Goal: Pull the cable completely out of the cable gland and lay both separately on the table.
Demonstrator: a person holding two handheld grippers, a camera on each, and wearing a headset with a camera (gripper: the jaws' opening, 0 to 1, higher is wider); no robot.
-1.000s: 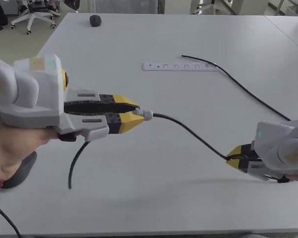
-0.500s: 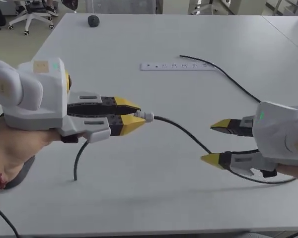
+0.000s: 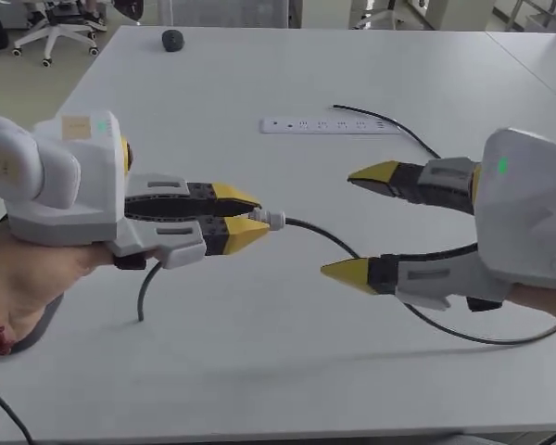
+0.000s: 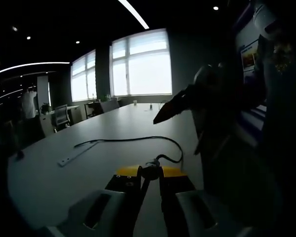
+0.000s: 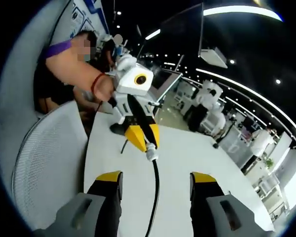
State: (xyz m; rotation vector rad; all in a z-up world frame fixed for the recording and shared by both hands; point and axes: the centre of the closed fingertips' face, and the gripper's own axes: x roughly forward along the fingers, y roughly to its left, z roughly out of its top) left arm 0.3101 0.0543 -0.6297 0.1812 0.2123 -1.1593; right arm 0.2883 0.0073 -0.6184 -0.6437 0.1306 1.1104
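Our left gripper [image 3: 250, 215] pinches the cable gland [image 3: 272, 219]; our right gripper's [image 3: 338, 222] spread fingers may miss the cable [image 3: 329, 235] between them.

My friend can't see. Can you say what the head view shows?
The left gripper is shut on a small white cable gland, with a black cable running out across the white table. The right gripper is wide open, the cable passing between its jaws. A white power strip lies farther back.
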